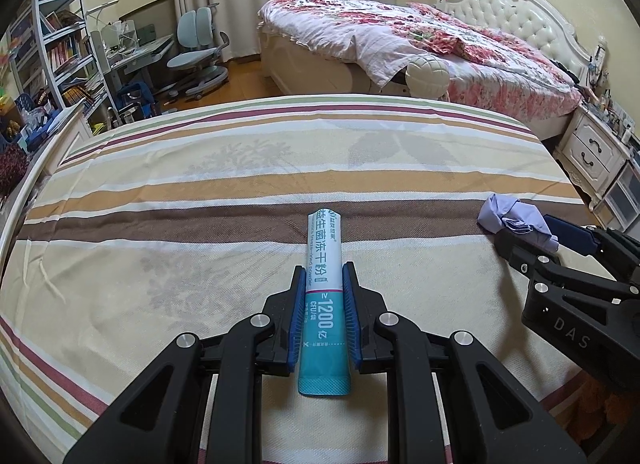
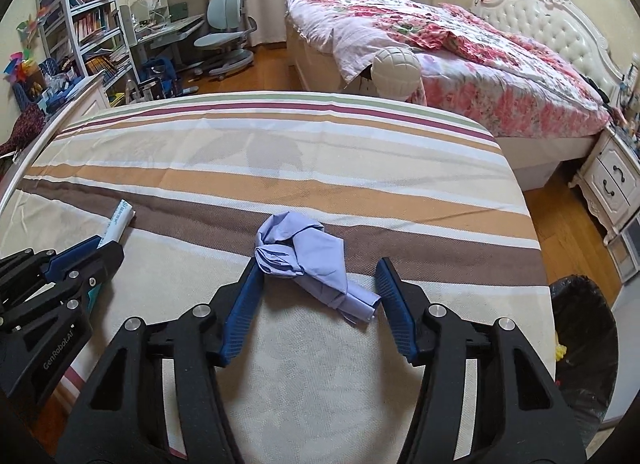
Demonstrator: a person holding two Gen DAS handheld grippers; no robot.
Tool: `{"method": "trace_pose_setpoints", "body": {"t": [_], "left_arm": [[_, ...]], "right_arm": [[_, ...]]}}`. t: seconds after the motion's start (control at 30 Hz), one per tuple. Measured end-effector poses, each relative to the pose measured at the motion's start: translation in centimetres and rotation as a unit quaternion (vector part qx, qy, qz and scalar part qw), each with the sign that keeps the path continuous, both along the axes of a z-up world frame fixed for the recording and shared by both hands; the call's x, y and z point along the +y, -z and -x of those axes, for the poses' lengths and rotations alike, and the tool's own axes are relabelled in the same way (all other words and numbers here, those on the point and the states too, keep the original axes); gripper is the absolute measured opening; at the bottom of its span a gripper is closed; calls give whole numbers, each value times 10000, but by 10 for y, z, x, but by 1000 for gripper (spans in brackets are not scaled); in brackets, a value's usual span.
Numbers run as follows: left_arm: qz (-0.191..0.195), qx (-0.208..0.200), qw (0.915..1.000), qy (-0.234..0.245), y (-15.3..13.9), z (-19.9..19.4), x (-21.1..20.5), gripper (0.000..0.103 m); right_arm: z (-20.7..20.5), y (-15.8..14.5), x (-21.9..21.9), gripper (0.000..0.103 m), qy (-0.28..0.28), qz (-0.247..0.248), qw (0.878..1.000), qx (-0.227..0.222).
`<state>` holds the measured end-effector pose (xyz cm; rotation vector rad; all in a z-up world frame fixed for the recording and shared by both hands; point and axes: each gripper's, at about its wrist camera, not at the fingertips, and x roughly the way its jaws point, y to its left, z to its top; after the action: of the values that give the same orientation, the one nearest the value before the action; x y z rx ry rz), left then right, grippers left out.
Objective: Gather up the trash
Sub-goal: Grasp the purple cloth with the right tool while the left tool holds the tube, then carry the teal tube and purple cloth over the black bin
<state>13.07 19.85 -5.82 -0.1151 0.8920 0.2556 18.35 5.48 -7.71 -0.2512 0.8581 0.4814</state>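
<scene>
Left gripper (image 1: 323, 276) is clamping its blue pads on the teal-and-white powder sachet (image 1: 323, 264), which is lying on the striped bedsheet (image 1: 160, 191). Right gripper (image 2: 318, 276) is sitting with jaws spread wide around the crumpled lilac wad (image 2: 308, 260), left pad touching it, right pad just beside it, not yet closing. Nothing looks binned from this pair so far: both pieces are still on the bed, and the black-lined trash bin (image 2: 588, 348) is waiting beside the bed's right edge with something yellow inside.

A sachet (image 1: 323, 284) lies between the left gripper's (image 1: 323, 276) fingers on the bed (image 1: 200, 191), a crumpled cloth (image 2: 308, 260) to its right.
</scene>
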Motion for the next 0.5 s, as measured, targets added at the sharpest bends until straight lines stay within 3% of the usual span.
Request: {"method": "trace_pose_setpoints", "body": {"t": [0.13,0.5], "left_arm": [[11,-7,10000,-2,0,1,1,19],[111,-51,9999,-15,-3,9,4,19]], "right_arm": [[7,0,3,52,-51,41,10000,-18],[26,-1,-2,52,32,29,10000,-87]]}}
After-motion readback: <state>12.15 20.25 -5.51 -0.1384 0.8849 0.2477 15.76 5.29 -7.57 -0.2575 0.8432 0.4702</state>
